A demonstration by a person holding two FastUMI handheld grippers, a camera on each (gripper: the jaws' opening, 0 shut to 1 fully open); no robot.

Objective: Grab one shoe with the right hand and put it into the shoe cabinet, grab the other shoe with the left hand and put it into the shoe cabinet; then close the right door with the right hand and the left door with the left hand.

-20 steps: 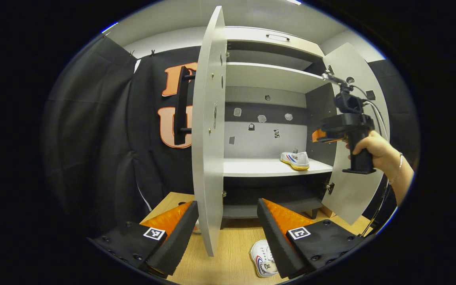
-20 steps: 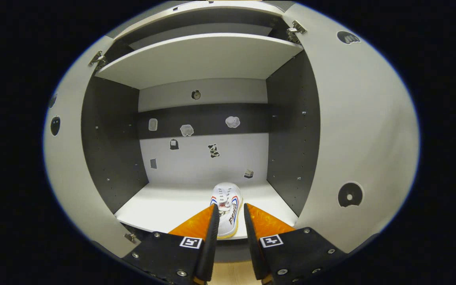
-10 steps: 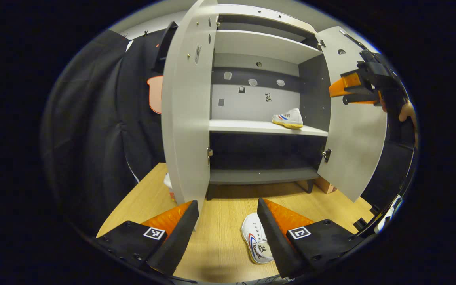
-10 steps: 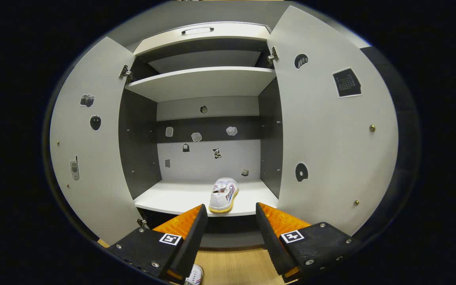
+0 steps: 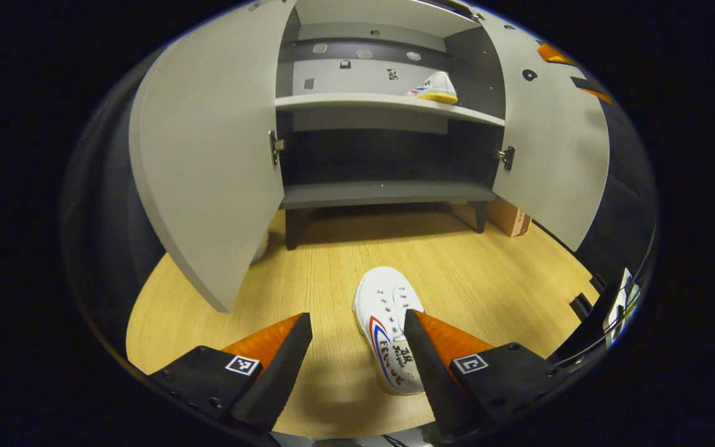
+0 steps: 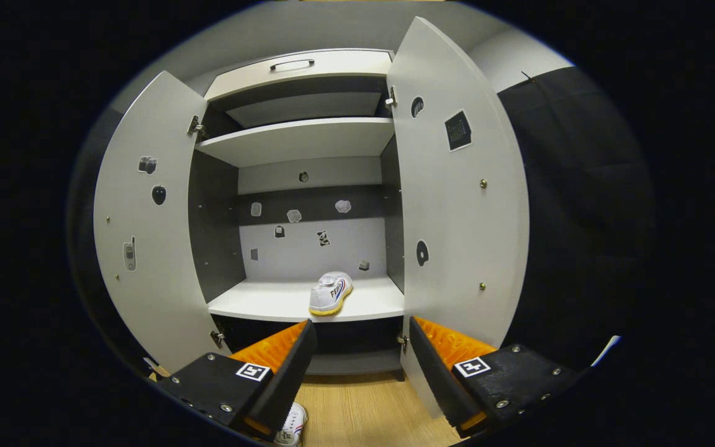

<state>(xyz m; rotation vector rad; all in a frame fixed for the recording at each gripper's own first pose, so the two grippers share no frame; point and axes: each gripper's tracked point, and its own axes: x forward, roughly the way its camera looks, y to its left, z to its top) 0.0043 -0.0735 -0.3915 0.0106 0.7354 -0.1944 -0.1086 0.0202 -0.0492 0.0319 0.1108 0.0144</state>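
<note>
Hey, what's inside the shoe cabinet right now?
One white shoe sits on the middle shelf of the shoe cabinet, toward its right side. The shelf above looks bare. The dark bottom compartment is partly hidden behind the right gripper.

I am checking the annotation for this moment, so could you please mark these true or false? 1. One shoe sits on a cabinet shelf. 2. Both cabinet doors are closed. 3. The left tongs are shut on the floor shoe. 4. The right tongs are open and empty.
1. True: the shelf shoe rests on a shelf of the shoe cabinet.
2. False: the left door and right door both stand open.
3. False: the left tongs are open, with the floor shoe lying on the wooden floor between them.
4. True: the right tongs hold nothing.
</note>
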